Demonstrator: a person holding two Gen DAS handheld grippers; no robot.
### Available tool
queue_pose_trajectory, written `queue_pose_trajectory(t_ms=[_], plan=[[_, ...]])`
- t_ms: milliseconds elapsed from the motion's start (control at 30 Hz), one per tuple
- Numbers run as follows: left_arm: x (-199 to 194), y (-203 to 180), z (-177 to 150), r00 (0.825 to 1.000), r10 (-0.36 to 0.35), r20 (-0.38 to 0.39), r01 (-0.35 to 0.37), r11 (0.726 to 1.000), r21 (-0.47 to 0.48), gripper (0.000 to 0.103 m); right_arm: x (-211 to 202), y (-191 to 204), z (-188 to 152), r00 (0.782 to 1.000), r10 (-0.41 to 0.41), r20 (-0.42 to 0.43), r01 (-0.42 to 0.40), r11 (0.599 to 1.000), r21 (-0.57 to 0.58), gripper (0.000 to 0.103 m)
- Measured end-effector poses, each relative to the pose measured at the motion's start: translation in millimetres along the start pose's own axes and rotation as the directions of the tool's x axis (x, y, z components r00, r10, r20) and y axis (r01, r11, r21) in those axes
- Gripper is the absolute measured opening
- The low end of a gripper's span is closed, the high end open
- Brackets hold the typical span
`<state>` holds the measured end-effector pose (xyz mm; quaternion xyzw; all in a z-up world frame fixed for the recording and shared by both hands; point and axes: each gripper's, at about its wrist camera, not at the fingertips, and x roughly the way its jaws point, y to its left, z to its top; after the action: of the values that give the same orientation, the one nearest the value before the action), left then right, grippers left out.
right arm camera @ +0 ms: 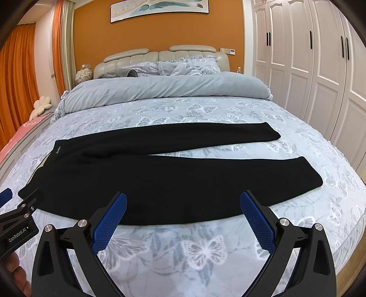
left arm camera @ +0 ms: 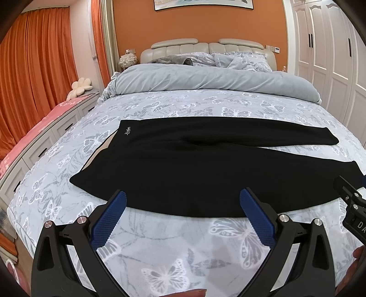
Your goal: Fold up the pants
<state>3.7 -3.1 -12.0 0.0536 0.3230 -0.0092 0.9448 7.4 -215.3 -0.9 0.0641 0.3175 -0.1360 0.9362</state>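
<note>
Both the left claw and right claw are held wide open, empty. The pants lie spread flat on the bed. The near leg's edge should be pinched at both ends and carried evenly over the far leg.

Bare bedspread is seen between and below both grippers' wide-set fingers. Ahead, only flat pants are met; a rolled duvet lies beyond.

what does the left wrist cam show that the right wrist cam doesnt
Only the left wrist view shows the pink-topped drawer unit along the bed's left side in full, and the right gripper at its edge. Only the right wrist view shows both leg cuffs of the pants in full, the whole wall picture, and the left gripper. Both show the black pants lying flat on the butterfly bedspread, each view's own gripper open just short of the near edge.
</note>
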Motion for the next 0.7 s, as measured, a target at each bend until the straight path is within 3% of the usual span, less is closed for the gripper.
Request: queue_pose_trajectory(t_ms=[700], plan=[[0.7, 0.9, -0.6, 1.0, -0.001, -0.001, 0.001, 1.0, -0.001, 0.098, 0.4, -0.4, 0.6, 1.0, 0.0, -0.001, 0.0, 1.0, 0.0, 0.098]])
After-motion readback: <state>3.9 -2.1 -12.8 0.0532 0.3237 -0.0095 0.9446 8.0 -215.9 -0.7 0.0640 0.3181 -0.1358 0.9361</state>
